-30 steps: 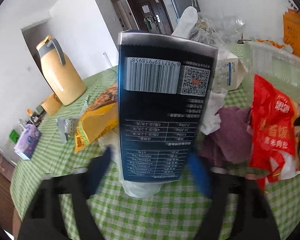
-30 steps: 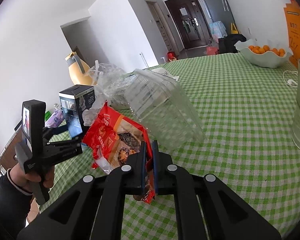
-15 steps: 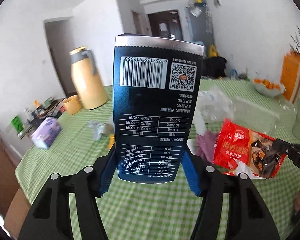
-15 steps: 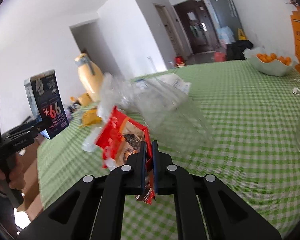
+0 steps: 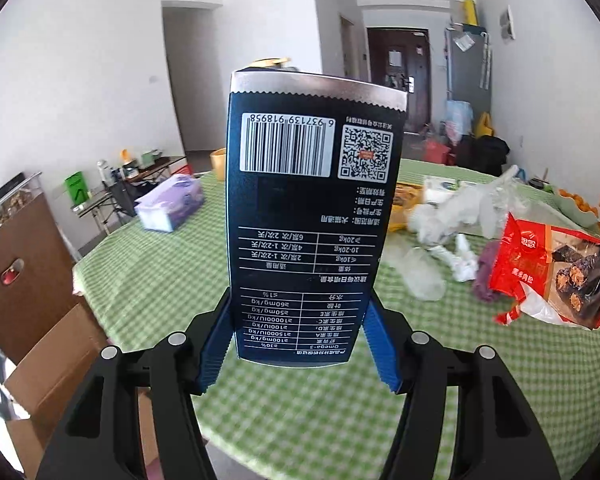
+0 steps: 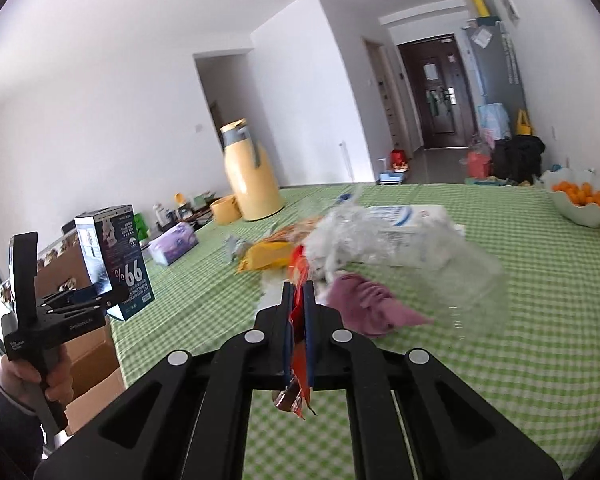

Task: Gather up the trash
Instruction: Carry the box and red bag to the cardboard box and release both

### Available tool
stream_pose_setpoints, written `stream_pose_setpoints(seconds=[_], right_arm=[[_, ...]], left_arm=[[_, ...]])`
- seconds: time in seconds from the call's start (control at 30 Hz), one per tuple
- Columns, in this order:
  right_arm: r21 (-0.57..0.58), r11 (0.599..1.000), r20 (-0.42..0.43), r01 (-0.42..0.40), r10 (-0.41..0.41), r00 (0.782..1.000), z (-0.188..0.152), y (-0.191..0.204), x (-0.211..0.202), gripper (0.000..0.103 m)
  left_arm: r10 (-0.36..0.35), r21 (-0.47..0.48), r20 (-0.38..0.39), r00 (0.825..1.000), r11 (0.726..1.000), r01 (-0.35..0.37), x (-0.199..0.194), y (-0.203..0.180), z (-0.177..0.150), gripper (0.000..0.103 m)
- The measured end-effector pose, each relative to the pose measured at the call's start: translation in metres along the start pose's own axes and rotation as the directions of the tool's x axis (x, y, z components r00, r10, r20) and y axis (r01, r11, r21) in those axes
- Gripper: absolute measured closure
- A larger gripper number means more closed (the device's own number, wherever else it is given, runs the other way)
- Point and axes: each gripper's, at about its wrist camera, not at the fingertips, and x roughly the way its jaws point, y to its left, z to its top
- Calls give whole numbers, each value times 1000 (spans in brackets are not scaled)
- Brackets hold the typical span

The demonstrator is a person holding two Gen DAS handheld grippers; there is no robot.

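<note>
Left wrist view first: our left tongs are clamped on the lower end of a dark blue carton, blue pads pressed to both its sides, barcode and printed tables upside down to the camera. We hold the carton upright above the near edge of the table, which wears a green checked cloth. From the right wrist view, our right tongs are pinched tight on a red snack wrapper, seen edge-on between the pads with its tail hanging below them. In the left view the same wrapper hangs in the air at the right, off the cloth.

Just beyond the right tongs lie a purple cloth, crumpled clear plastic and a yellow packet, bunched together mid-table. A clear plastic container, blurred, sits to the right of the cloth. Farther back stand a yellow thermos jug and a tissue pack, and at the far right a bowl of oranges. A cardboard box sits below the table's left edge.
</note>
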Motion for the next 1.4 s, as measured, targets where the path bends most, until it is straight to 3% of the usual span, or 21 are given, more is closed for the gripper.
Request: stream_pose_setpoints(seconds=[0.4, 0.57, 0.73, 0.93, 1.1, 1.2, 1.3, 1.4], right_arm=[[-112, 983, -103, -143, 132, 986, -5, 89, 58, 98], [-163, 963, -145, -215, 193, 971, -3, 137, 91, 98], [-205, 923, -191, -325, 288, 938, -8, 196, 116, 98], [-241, 845, -264, -477, 416, 870, -20, 277, 153, 98], [-241, 762, -344, -602, 513, 787, -40, 349, 182, 98], [-256, 708, -389, -658, 548, 741, -52, 387, 191, 98], [-279, 663, -425, -695, 563, 708, -64, 420, 200, 98], [-271, 647, -468, -712, 558, 685, -77, 442, 215, 98]], left_arm=[[132, -172, -58, 990, 975, -140, -6, 118, -39, 44], [205, -256, -103, 973, 940, -226, -12, 178, -61, 44], [295, -328, -149, 944, 885, -329, -29, 241, -90, 44], [374, -397, -229, 899, 807, -437, -46, 309, -130, 44], [409, -455, -320, 855, 725, -517, -48, 357, -169, 44], [407, -463, -405, 819, 681, -568, -31, 383, -199, 44], [392, -494, -427, 815, 654, -574, -19, 400, -218, 44], [372, -531, -429, 823, 634, -563, -9, 414, -230, 44]])
